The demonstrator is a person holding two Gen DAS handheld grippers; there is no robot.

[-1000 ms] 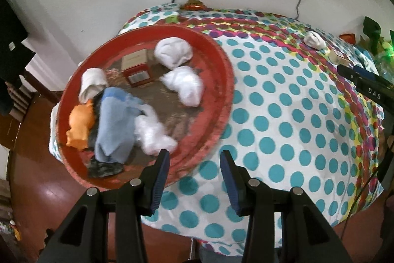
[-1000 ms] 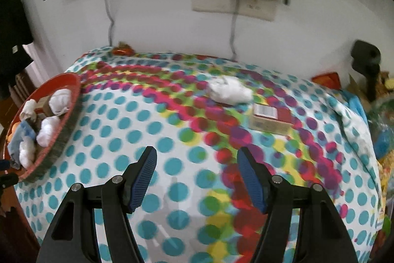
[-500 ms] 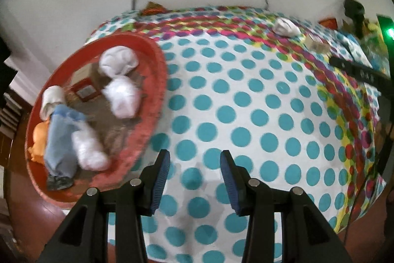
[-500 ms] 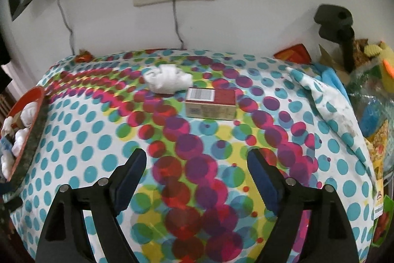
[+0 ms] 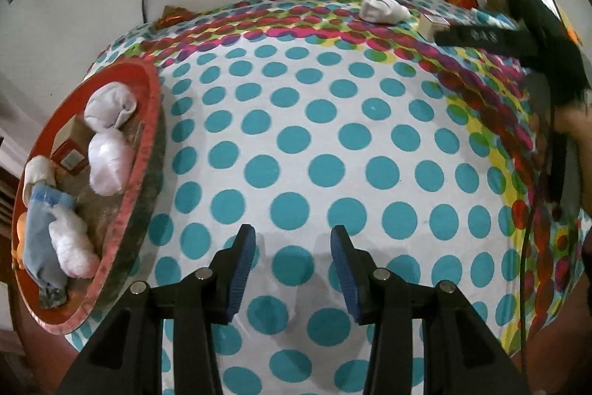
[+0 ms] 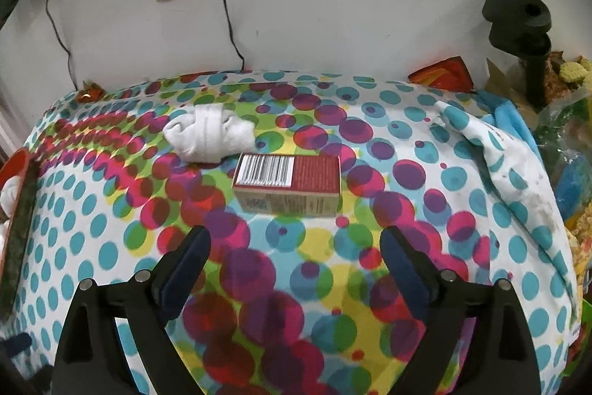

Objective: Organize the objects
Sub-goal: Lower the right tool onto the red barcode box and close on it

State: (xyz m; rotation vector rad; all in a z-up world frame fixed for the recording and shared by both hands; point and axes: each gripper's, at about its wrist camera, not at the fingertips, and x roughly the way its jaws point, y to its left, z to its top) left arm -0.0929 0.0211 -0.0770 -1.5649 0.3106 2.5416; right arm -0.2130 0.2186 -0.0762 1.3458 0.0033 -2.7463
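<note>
Rolled white socks (image 5: 107, 139) and a small red box (image 5: 68, 154) lie in the round red tray (image 5: 144, 143) at the left edge of the tabletop (image 5: 333, 136), seen from the left wrist, together with a blue cloth (image 5: 42, 228) and something orange I can't make out. The left hand-held gripper (image 5: 292, 265) hangs over bare polka-dot cloth with its jaws partly apart and nothing between them. At the far right, the other gripper's dark body reaches in beside one more white sock bundle (image 5: 383, 8).

From the right wrist, the white sock bundle (image 6: 209, 132) sits just beside a red box with a barcode (image 6: 288, 186), both near the back wall. The right hand-held gripper (image 6: 296, 247) is released, its jaws having just spread wide, empty, with the box just beyond the tips.
</note>
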